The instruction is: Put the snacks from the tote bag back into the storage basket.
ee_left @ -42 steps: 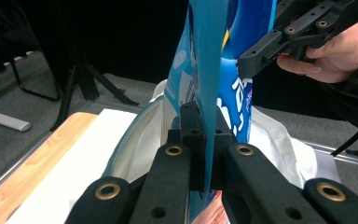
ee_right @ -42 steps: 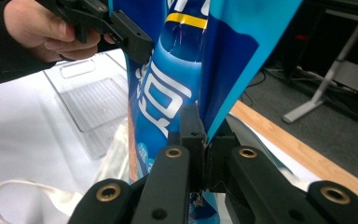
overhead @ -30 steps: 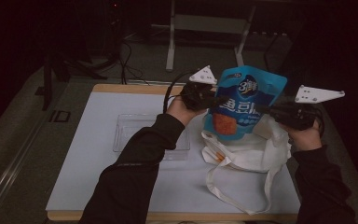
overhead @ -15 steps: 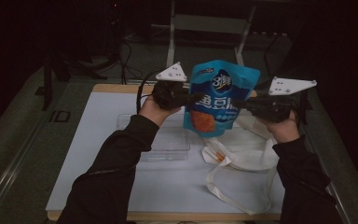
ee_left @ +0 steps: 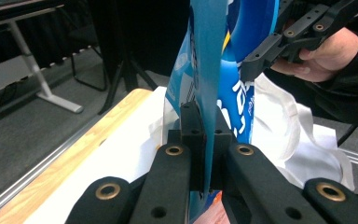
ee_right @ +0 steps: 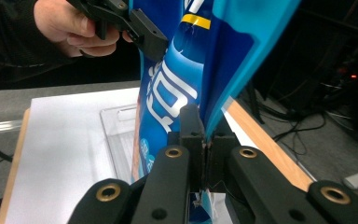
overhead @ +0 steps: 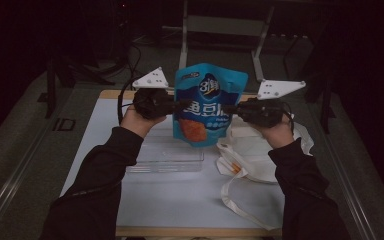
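Left jaws: the left gripper [overhead: 180, 106] has its jaws clenched on the left side seam of the blue snack pouch [overhead: 209, 102]; the left gripper view shows the seam pinched flat between the pads.
Right jaws: the right gripper [overhead: 231, 108] is clamped on the opposite side seam, with the film caught thin between its jaws.
Pouch: it hangs upright in the air between the two grippers, above the far middle of the surface [overhead: 180, 195], printed face toward the person.
Below it: a clear plastic tray [overhead: 166, 156] lies just under and slightly left of the pouch; a white cloth tote bag [overhead: 260, 160] lies crumpled to the right.
Step in hand: probably carrying the pouch over to the tray.
How to do it well: keep both grips level and the same distance apart, so the film neither sags nor tears at the seams.
Lowering: bring the bottom edge down inside the tray walls first, then tip the pouch flat.
Release: open both jaws only once the tray carries the weight.
Risk: a thin seam hold may slip if one hand leads.
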{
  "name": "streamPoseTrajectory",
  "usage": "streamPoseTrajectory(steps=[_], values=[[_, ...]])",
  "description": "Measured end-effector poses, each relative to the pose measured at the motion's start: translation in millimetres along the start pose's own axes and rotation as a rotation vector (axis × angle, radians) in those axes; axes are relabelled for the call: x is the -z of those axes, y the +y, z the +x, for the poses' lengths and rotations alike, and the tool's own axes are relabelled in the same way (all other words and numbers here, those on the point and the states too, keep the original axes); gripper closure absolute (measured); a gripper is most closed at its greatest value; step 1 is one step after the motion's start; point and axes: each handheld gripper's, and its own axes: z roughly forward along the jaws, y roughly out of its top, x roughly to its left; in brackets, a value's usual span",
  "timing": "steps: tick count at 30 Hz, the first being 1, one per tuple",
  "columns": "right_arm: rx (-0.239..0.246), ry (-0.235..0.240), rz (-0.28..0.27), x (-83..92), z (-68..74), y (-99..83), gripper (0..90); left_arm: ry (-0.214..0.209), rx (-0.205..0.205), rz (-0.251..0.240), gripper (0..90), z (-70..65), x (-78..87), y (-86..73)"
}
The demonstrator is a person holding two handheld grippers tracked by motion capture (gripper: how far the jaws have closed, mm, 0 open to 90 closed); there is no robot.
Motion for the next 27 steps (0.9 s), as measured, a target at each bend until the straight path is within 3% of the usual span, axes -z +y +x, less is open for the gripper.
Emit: streamPoseTrajectory(steps=[15,20,27], values=[[0.033,0.1,-0.002,-69.3,19.3,24.0,89.0,0.075,0.052,-0.015,90.0,19.3,64.5,-38.9],[0.029,0.117,0.001,-90.1,21.2,21.4,89.0,0.095,0.073,-0.018,90.0,24.6,71.4,-55.2],[0.015,0.128,0.019,-110.7,20.4,5.2,89.1,0.104,0.105,-0.003,90.0,31.0,67.5,-79.6]])
